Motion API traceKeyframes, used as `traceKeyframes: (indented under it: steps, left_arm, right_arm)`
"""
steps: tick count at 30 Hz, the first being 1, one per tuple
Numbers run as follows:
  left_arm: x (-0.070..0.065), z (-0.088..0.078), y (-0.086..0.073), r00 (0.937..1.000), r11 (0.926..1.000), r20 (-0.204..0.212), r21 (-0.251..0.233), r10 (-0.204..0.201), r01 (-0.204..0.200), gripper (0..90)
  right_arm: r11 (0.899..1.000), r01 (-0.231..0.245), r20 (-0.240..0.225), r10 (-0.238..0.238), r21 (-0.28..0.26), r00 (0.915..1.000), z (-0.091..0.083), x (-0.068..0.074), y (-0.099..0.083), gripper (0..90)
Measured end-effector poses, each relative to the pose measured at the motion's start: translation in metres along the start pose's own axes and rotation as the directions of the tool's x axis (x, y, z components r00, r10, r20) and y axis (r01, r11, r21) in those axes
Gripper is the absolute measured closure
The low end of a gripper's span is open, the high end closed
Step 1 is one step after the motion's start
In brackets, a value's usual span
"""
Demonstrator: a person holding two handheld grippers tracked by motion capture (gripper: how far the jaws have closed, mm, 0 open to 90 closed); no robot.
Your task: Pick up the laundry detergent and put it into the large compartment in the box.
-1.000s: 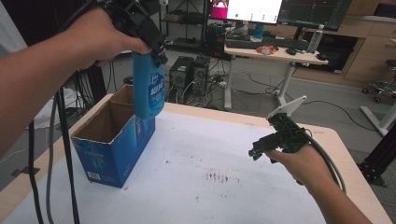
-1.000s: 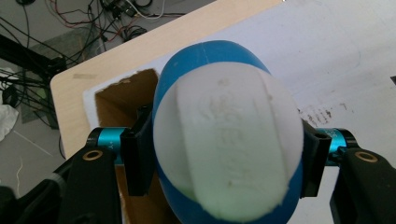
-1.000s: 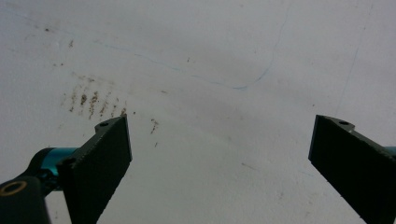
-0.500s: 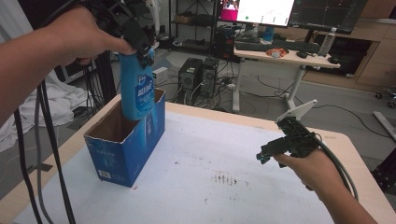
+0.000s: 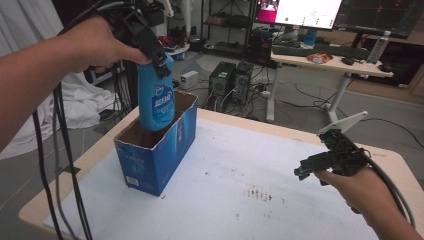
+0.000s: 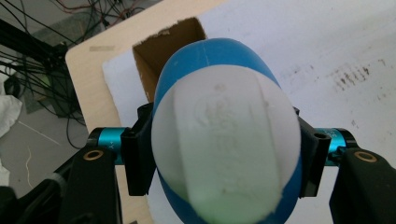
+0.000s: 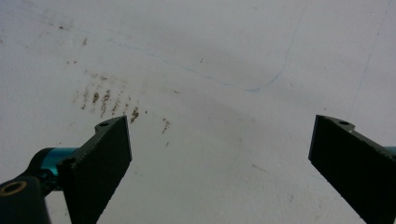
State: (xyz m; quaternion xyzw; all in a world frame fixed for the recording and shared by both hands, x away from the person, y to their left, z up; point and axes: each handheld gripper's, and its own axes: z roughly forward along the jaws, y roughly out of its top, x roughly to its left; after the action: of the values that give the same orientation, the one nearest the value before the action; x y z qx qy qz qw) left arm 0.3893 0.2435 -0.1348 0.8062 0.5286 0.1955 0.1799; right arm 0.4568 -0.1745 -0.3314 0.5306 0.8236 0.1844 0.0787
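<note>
A blue bottle (image 5: 156,100) with a white cap end (image 6: 224,140) hangs upright, its base just inside the open top of a blue cardboard box (image 5: 160,147). My left gripper (image 5: 152,50) is shut on the bottle near its top, one black jaw on each side. In the left gripper view the box's brown inside (image 6: 163,51) lies beyond the bottle. Over the white table cover at the right, my right gripper (image 5: 305,170) is open with nothing between its jaws; in the right gripper view (image 7: 219,158) they stand wide apart.
The box stands at the left of a wooden table (image 5: 280,132) laid with a white sheet (image 5: 240,200) that bears brown stains (image 5: 260,192). Cables (image 5: 60,165) hang from my left hand. Beyond the table are a desk (image 5: 325,57) and computer towers (image 5: 230,80).
My left hand has carried the bottle down and toward the box's middle, so its base now dips into the opening. The right gripper has kept still.
</note>
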Motion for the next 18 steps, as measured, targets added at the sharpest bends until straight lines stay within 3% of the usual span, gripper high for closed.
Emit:
traceKeyframes:
  steps: [4,10,18]
  left_arm:
    - [0.005,0.005,-0.005,0.9996,0.9998,-0.015,-0.001,0.022,-0.022,37.2]
    - [0.008,0.012,-0.011,0.9995,0.9995,0.004,-0.002,0.031,-0.031,37.2]
    - [0.009,0.034,-0.024,0.9995,0.9994,0.011,0.016,0.031,-0.031,37.3]
  right_arm:
    - [1.000,0.002,0.000,-0.002,-0.003,1.0000,-0.001,0.000,-0.001,5.0]
    - [1.000,0.002,-0.001,-0.002,-0.005,1.0000,-0.001,0.000,0.000,5.0]
    - [1.000,0.011,-0.001,-0.011,-0.003,0.9999,-0.001,0.003,0.000,5.0]
